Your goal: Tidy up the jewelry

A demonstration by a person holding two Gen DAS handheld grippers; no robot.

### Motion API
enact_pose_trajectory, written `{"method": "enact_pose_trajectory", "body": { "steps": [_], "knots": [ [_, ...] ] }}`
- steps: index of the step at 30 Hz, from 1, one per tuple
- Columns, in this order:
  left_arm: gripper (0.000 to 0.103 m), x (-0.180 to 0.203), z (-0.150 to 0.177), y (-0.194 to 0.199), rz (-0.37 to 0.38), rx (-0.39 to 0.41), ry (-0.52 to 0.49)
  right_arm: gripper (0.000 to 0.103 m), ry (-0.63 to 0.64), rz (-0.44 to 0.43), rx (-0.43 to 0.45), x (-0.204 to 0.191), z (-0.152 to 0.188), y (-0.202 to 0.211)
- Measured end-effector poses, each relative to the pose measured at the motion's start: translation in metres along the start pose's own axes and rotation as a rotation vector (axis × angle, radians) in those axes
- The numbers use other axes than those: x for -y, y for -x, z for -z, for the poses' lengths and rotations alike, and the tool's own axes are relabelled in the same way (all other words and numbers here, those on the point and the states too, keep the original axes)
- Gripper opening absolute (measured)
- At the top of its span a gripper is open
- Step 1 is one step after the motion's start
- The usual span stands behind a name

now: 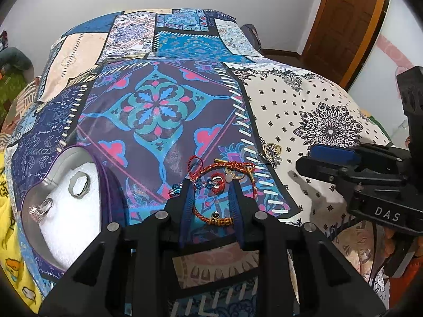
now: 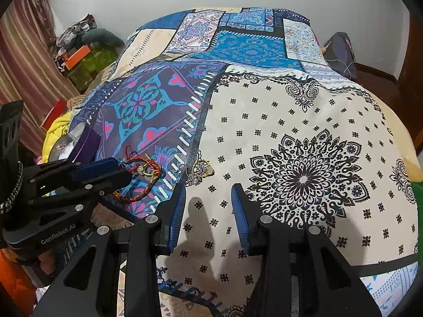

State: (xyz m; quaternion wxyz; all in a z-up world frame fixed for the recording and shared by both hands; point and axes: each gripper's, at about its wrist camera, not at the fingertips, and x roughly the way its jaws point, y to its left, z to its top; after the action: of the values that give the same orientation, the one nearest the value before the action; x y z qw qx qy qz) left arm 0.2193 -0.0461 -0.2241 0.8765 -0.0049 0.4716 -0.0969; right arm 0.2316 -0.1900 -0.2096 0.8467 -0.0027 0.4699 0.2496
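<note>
A red braided cord bracelet [image 1: 211, 218] with blue beads and a gold charm lies on the patterned bedspread [image 1: 158, 111]. My left gripper [image 1: 210, 183] is open, its fingers straddling the bracelet. The bracelet also shows in the right wrist view [image 2: 148, 174]. A gold earring [image 1: 272, 151] lies on the white patch, also in the right wrist view [image 2: 199, 170]. My right gripper [image 2: 207, 189] is open and empty just in front of that earring. A heart-shaped jewelry box [image 1: 45, 174] with white foam holds a ring [image 1: 41, 208] at the left.
The bed fills both views. A wooden door [image 1: 343, 21] stands at the back right. Clutter and a striped curtain [image 2: 23, 66] are at the bed's left side. A yellow cloth [image 1: 10, 237] lies by the box.
</note>
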Motion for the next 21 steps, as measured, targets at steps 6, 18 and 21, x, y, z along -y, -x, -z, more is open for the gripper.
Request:
{"method": "enact_pose_trajectory", "body": {
  "steps": [6,18,21],
  "knots": [
    [0.023,0.003,-0.002,0.008,0.026,0.022,-0.006,0.032,-0.007,-0.005,0.006,0.002,0.0,0.002],
    [0.023,-0.01,-0.006,0.001,-0.101,0.025,-0.009,0.032,-0.012,-0.015,0.007,0.002,0.0,0.0],
    [0.023,-0.006,-0.006,-0.002,-0.106,0.02,-0.033,0.032,-0.009,-0.019,0.001,0.0,-0.001,-0.003]
  ]
}}
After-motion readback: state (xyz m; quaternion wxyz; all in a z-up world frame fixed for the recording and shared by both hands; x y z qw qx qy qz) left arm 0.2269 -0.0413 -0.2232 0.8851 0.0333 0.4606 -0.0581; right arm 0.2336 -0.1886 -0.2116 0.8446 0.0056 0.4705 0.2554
